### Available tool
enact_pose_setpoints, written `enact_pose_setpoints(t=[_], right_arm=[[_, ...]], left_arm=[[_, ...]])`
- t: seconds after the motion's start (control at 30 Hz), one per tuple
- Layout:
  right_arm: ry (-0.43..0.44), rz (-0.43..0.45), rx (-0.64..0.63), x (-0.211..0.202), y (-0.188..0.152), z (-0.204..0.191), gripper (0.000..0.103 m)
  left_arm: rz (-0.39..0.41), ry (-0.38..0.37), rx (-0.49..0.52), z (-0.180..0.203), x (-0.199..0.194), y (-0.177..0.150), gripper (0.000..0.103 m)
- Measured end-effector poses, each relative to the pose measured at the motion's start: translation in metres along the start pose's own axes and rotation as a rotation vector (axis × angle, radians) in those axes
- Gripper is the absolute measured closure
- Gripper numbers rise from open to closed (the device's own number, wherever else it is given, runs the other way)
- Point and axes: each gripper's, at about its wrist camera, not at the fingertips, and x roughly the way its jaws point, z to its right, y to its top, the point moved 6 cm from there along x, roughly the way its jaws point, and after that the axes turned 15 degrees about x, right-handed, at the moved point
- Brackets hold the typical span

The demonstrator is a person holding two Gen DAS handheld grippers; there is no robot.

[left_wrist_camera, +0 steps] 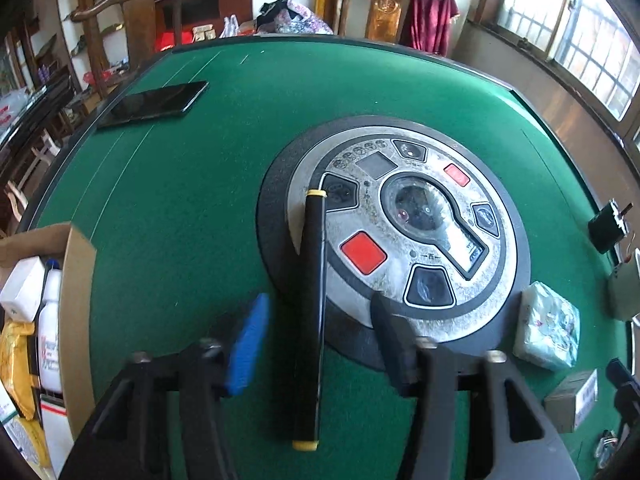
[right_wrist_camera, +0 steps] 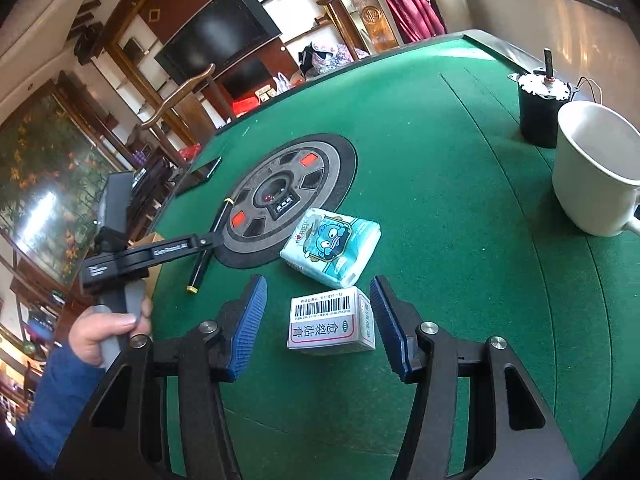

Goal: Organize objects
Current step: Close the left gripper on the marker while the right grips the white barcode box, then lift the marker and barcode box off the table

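A black pen-like stick with yellow ends (left_wrist_camera: 312,312) lies on the green felt table (left_wrist_camera: 192,200), its far end resting on the round control hub (left_wrist_camera: 404,224). My left gripper (left_wrist_camera: 316,344) is open, its fingers on either side of the stick without touching it. My right gripper (right_wrist_camera: 316,320) is open around a small white medicine box (right_wrist_camera: 332,324), not gripping it. A tissue pack (right_wrist_camera: 332,244) lies just beyond the box. The stick (right_wrist_camera: 204,248) and the left gripper (right_wrist_camera: 208,240) also show in the right wrist view.
An open cardboard box (left_wrist_camera: 76,320) with a white bottle and packets stands at the table's left edge. A black phone (left_wrist_camera: 156,104) lies far left. A white mug (right_wrist_camera: 596,168) and a black motor (right_wrist_camera: 540,108) stand at the right. A tissue pack (left_wrist_camera: 548,328) and small carton (left_wrist_camera: 572,400) lie right.
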Motion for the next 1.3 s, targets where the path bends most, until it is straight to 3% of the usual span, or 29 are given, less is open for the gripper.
enact_pose_setpoints(t=[0.03, 0.13, 0.23, 0.47, 0.67, 1.03, 1.3], right_arm=[[-0.001, 0.004, 0.005, -0.001, 0.001, 0.001, 0.049], [0.007, 0.008, 0.019, -0.002, 0.003, 0.003, 0.049], [0.006, 0.012, 0.024, -0.004, 0.004, 0.004, 0.049], [-0.032, 0.009, 0.001, -0.002, 0.0, 0.004, 0.049], [-0.053, -0.068, -0.08, 0.014, -0.018, -0.008, 0.049], [-0.252, 0.01, -0.257, 0.026, -0.034, -0.024, 0.049], [-0.315, 0.035, -0.255, 0.032, -0.042, -0.033, 0.045]], left_arm=[[-0.001, 0.015, 0.007, 0.0, 0.001, 0.0, 0.077], [0.019, 0.031, 0.016, -0.002, 0.0, -0.002, 0.09], [0.024, 0.019, 0.004, 0.0, -0.008, -0.017, 0.09], [0.076, 0.02, 0.089, 0.021, -0.039, -0.064, 0.09], [0.086, 0.02, 0.088, 0.019, -0.038, -0.063, 0.09], [0.124, 0.079, 0.123, 0.024, -0.037, -0.063, 0.089], [0.124, 0.114, 0.144, 0.025, -0.037, -0.062, 0.088]])
